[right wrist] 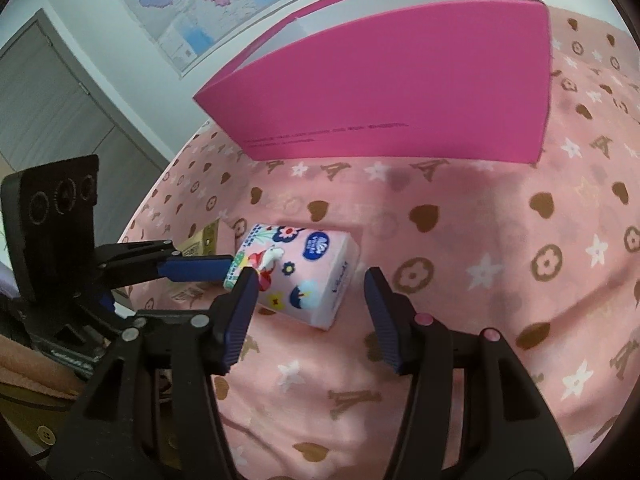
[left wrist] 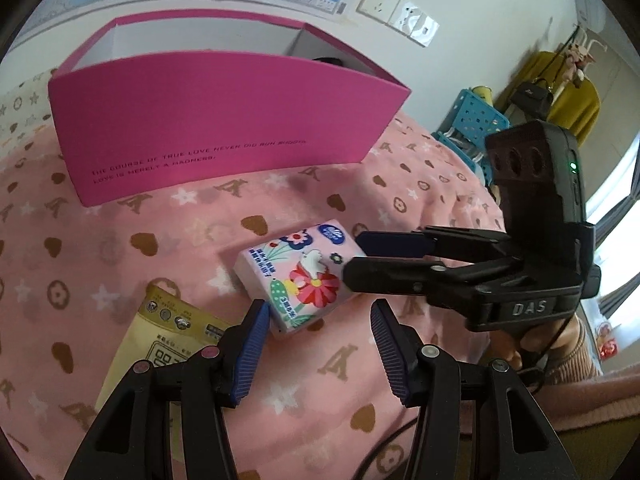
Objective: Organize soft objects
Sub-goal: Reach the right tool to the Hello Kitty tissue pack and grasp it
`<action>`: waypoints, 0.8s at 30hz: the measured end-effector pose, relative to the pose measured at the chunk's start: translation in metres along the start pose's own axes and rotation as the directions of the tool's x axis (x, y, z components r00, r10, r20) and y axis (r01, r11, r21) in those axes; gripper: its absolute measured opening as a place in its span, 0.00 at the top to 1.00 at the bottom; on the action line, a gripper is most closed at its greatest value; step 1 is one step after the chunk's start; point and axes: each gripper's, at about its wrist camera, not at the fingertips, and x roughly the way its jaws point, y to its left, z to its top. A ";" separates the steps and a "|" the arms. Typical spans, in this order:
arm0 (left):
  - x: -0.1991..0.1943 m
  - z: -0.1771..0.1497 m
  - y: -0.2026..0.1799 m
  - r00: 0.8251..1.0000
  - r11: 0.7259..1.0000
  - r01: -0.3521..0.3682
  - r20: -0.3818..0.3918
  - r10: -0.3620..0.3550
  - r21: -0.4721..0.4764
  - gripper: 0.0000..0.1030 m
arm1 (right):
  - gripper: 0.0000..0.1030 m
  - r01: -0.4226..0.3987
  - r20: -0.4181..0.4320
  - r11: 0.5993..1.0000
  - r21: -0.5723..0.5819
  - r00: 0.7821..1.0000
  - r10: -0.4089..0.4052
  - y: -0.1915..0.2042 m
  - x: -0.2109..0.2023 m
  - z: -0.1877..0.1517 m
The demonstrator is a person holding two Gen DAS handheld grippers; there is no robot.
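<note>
A pink floral tissue pack (left wrist: 298, 276) lies on the pink patterned blanket (left wrist: 180, 232); it also shows in the right wrist view (right wrist: 298, 274). A yellow packet (left wrist: 160, 344) lies to its left, partly under my left gripper. My left gripper (left wrist: 318, 330) is open, its jaws just short of the tissue pack. My right gripper (right wrist: 308, 300) is open and comes at the pack from the other side; in the left wrist view its fingertips (left wrist: 360, 258) touch the pack's right end. A large open magenta box (left wrist: 224, 128) stands behind.
A wall with sockets (left wrist: 396, 12) and a map is behind the box. Blue baskets (left wrist: 476, 124) stand past the blanket's right edge. A grey door (right wrist: 52, 92) is at the left in the right wrist view.
</note>
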 end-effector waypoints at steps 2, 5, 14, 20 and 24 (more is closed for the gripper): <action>0.001 0.001 0.002 1.000 1.000 0.002 0.001 -0.002 -0.007 0.51 | 0.45 0.001 0.004 1.000 0.010 1.000 -0.001 -0.003 -0.001 -0.001; 0.002 0.002 0.003 1.000 1.000 -0.003 0.001 0.003 -0.010 0.56 | 0.45 -0.005 0.009 1.000 0.018 1.000 0.005 -0.005 -0.001 -0.002; 0.006 0.005 0.006 1.000 0.999 0.015 -0.008 -0.015 -0.039 0.62 | 0.60 -0.022 0.010 1.000 0.008 1.000 0.022 -0.004 0.000 -0.004; 0.005 0.011 -0.001 1.000 1.000 0.011 0.006 -0.011 -0.013 0.62 | 0.60 -0.009 0.038 1.000 -0.001 0.999 0.009 -0.001 -0.007 -0.001; -0.001 0.018 -0.006 0.999 1.000 0.024 0.028 -0.024 -0.001 0.62 | 0.60 -0.001 0.062 1.000 -0.015 0.998 0.002 0.002 -0.016 0.003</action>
